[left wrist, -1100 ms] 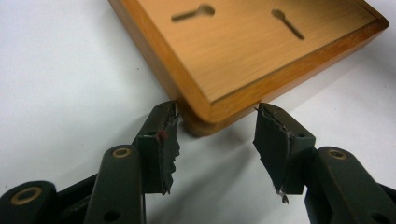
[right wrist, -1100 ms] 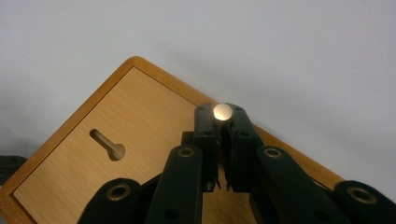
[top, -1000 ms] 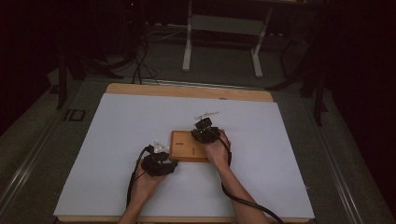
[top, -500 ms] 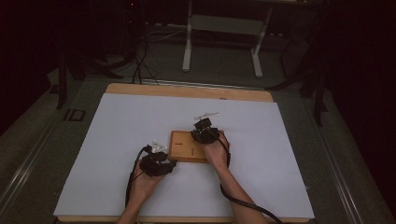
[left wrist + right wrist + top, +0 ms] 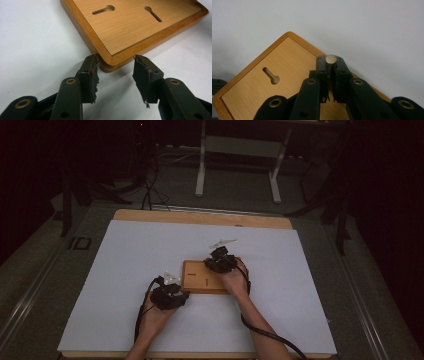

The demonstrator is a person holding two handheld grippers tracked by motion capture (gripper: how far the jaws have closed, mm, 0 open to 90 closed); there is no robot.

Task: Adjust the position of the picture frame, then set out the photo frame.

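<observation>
From the high view, the wooden board [image 5: 205,277] lies flat on the white sheet [image 5: 125,255] covering the tabletop [image 5: 200,216], my left tongs [image 5: 172,285] at its near-left corner, my right tongs [image 5: 220,260] over its far-right end.

In the left gripper view, my left tongs [image 5: 116,72] have just been closing, their pads [image 5: 91,77] flanking the board's [image 5: 135,27] corner (not pressing it), keyhole slots [image 5: 103,10] beyond.

In the right gripper view, my right tongs [image 5: 331,65] clamp narrowly on a brass-headed pin [image 5: 331,59] above the board [image 5: 287,75].
</observation>
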